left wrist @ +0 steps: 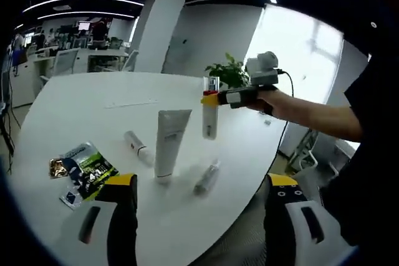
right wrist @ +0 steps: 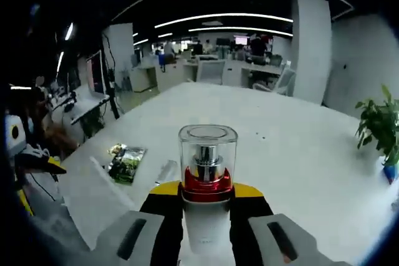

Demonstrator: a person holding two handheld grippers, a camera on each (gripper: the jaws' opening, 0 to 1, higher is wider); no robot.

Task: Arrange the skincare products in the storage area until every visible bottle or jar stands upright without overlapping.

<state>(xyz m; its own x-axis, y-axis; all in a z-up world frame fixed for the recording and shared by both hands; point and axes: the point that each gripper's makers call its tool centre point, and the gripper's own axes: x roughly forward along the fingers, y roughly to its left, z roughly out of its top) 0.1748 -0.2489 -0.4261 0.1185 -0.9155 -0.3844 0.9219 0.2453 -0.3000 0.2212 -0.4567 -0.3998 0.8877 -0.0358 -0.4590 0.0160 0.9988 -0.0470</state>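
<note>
In the right gripper view, the right gripper (right wrist: pixel 206 207) is clamped on a white pump bottle (right wrist: pixel 206 182), gripped just under its red collar, with the clear cap sticking up in the middle of the frame. The same gripper (left wrist: pixel 215 98) can be seen in the left gripper view, right of centre, carried by a person's hand (left wrist: pixel 274 99), and the bottle (left wrist: pixel 210 111) is hung in the air above the white table (left wrist: pixel 93 101), not touching it.

The left gripper (left wrist: pixel 199 200) is spread wide open at the bottom of the left gripper view, with nothing held between its jaws. Part of it (right wrist: pixel 34 160) can be made out at the far left edge of the right gripper view too.

Just above the open jaws, a white tube (left wrist: pixel 169 142) is stood on its cap near the middle of the frame. A small white bottle (left wrist: pixel 137 146) is laid flat just to its left, and a small clear-ish bottle (left wrist: pixel 207 177) is laid flat to its lower right. None of the three look like they're touching. A colourful sachet (left wrist: pixel 82 171) is laid flat at the lower left, well apart from the rest; it (right wrist: pixel 127 163) is also seen left of centre in the right gripper view.

A potted plant (left wrist: pixel 228 71) is seen at the table's far edge, upper right of centre. An office with desks and chairs is spread out behind.
</note>
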